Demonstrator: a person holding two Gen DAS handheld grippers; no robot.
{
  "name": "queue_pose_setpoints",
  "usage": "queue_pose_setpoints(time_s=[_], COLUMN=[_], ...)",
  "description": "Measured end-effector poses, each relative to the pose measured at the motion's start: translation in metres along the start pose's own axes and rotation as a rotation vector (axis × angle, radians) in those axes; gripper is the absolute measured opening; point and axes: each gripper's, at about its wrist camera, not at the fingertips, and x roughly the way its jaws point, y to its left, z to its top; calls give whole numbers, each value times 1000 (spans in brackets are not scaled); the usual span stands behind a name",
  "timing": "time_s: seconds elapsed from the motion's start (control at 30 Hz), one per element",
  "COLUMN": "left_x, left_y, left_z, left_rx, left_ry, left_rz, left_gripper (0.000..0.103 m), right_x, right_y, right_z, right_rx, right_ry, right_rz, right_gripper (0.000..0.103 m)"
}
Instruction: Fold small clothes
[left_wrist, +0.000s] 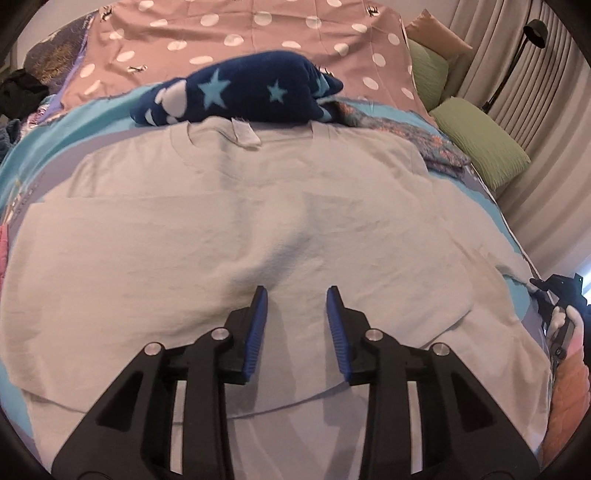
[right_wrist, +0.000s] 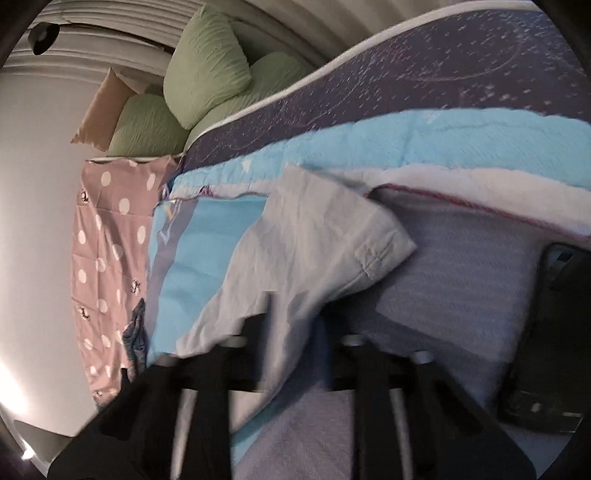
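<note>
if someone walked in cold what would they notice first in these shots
A pale grey t-shirt lies spread flat across most of the bed, collar and tag at the far end, with the left gripper over its middle, jaws apart and nothing between them. Just past the collar sits a navy bundle with light blue stars against the pink polka-dot bedding. In the blurred right wrist view, the right gripper has a sleeve of the shirt pinched in its jaws.

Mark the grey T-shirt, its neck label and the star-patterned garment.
grey T-shirt (left_wrist: 258, 229), left wrist view, middle of back
neck label (left_wrist: 245, 133), left wrist view, white tag
star-patterned garment (left_wrist: 243, 92), left wrist view, navy top
</note>
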Motion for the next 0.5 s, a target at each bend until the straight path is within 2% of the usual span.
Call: queue_pose_setpoints(time_s=[0.07,0.13,0.23,0.33,0.4,0.5], left_x=[5,5,7,8,8,9], left_y=[2,4,7,6,5,5], left_z=[0,0,-1,-3,-4,-4], left_rx=[-3,-10,-20,-14,-3,2], left_ry=[1,3,5,-2,-3,1], left_rz=[-11,-27,-47,-58,-71,-81], left_gripper=[36,38,40,44,50,51], right_x=[-2,-7,-6,-6,-6,0], right_y=[14,42,100,174,215,261], right_z=[-4,-15,-46,-105,-151,-231], right_rx=[-12,-65,-162,-340,-476,-665], right_ry=[5,13,99,215,286,419], right_rz=[43,130,308,463,530,590], right_gripper=[7,7,7,7,7,7])
